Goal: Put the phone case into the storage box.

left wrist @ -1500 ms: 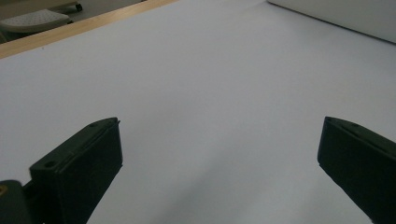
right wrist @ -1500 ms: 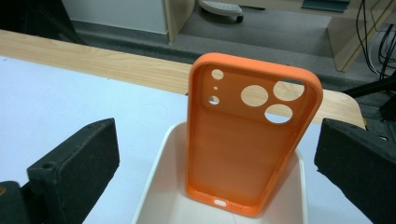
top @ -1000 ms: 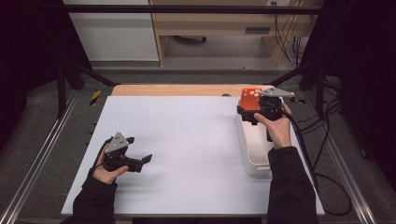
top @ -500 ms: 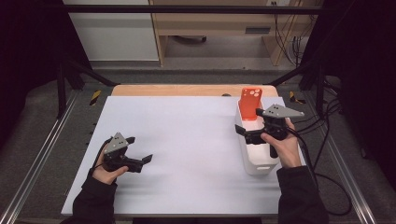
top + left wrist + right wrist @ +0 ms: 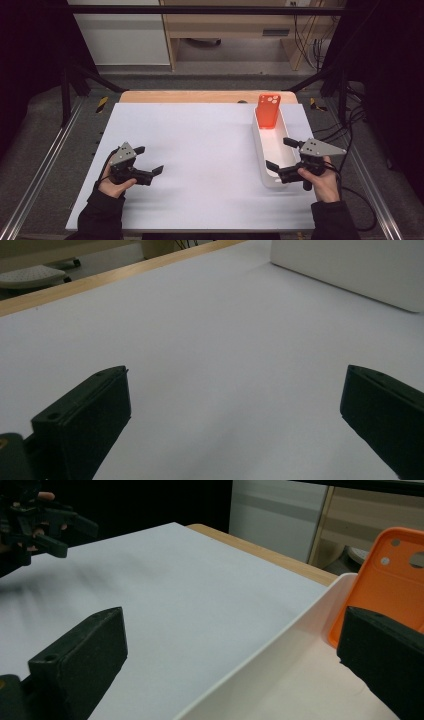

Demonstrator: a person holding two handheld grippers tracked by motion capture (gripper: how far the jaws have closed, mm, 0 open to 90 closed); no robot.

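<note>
An orange phone case (image 5: 269,111) stands tilted against the far end of a long white tray (image 5: 259,150) on the right of the white table (image 5: 200,135). My right gripper (image 5: 277,153) hovers open over the tray's near end, nothing between its jaws. In the right gripper view the phone case (image 5: 385,575) leans inside the tray (image 5: 280,645), beyond my open right gripper (image 5: 235,650). My left gripper (image 5: 150,160) rests open on the left of the table, holding nothing. In the left gripper view my left gripper (image 5: 235,405) faces bare table, with the tray's wall (image 5: 350,270) far off.
A wooden strip (image 5: 200,96) runs along the table's far edge. Metal rails (image 5: 45,165) flank both sides, and cables (image 5: 355,130) lie to the right. In the right gripper view the other hand holds the left gripper (image 5: 70,527) at the upper left.
My right gripper has let go of the phone case at the tray's far end and drawn back toward the near end. The case now stands on its own. The left gripper has stayed put.
</note>
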